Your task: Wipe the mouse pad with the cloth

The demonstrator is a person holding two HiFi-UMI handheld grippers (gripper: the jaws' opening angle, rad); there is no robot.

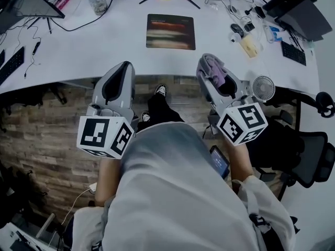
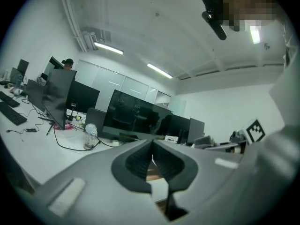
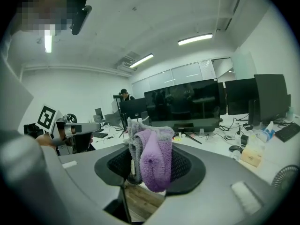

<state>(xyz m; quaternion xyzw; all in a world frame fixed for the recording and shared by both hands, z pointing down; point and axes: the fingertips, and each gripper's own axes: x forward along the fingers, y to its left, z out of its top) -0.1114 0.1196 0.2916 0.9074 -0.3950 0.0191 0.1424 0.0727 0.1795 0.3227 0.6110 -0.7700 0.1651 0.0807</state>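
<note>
Cloth (image 3: 154,165), purple and grey, is clamped in a folded bunch between the fingers of the right gripper (image 1: 209,66), at the near edge of the table (image 1: 94,46). It looks soft, light and limp, so it is best gripped at the bunched middle, leaving pile free. The left gripper (image 2: 152,159) has its fingers pressed together on nothing. The mouse pad (image 1: 170,32) lies farther in, well apart from both.
</note>
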